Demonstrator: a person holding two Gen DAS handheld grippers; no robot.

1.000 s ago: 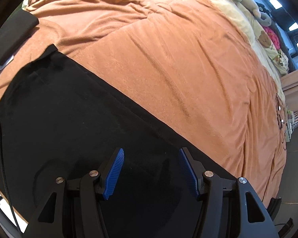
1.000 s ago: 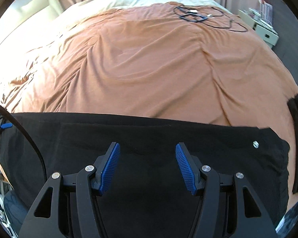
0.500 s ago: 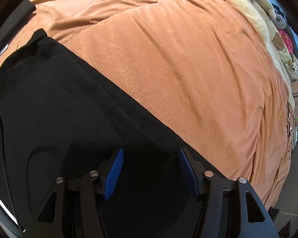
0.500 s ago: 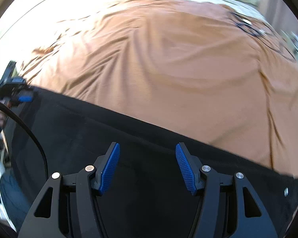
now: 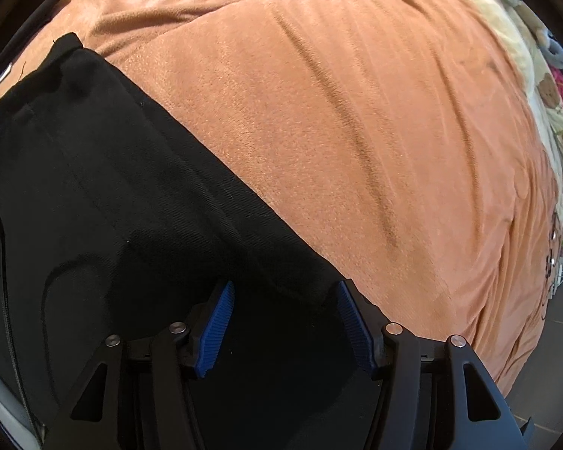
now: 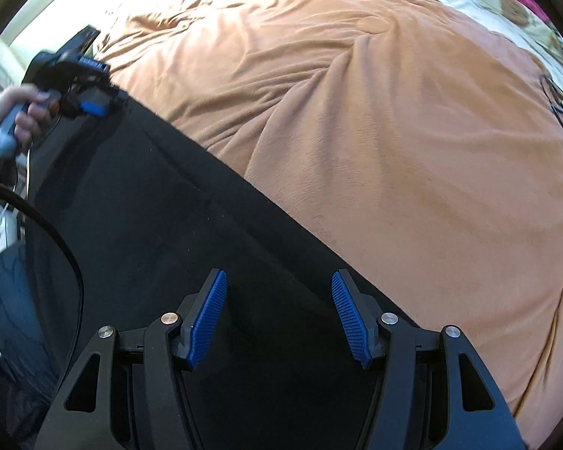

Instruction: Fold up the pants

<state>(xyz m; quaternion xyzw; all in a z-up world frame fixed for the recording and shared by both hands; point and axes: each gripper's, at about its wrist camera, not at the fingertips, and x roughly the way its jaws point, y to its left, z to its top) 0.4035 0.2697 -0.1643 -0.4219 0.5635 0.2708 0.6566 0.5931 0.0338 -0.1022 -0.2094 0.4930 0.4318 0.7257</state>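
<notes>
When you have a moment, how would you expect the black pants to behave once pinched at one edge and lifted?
The black pants look floppy: they lie flat with soft creases, so they would probably drape. On the plush orange blanket they may drag rather than slide.

Loads of open room over the orange blanket (image 6: 394,131), it fills the centre and right of both views with only soft wrinkles. The black pants (image 6: 150,225) lie flat across the lower left, nothing sticking up. In the right wrist view the left claw (image 6: 94,107) and the hand (image 6: 22,112) holding it crowd the upper left. A dark cable (image 6: 56,240) loops along the left edge. Stuffed toys (image 5: 548,90) sit far right.
</notes>
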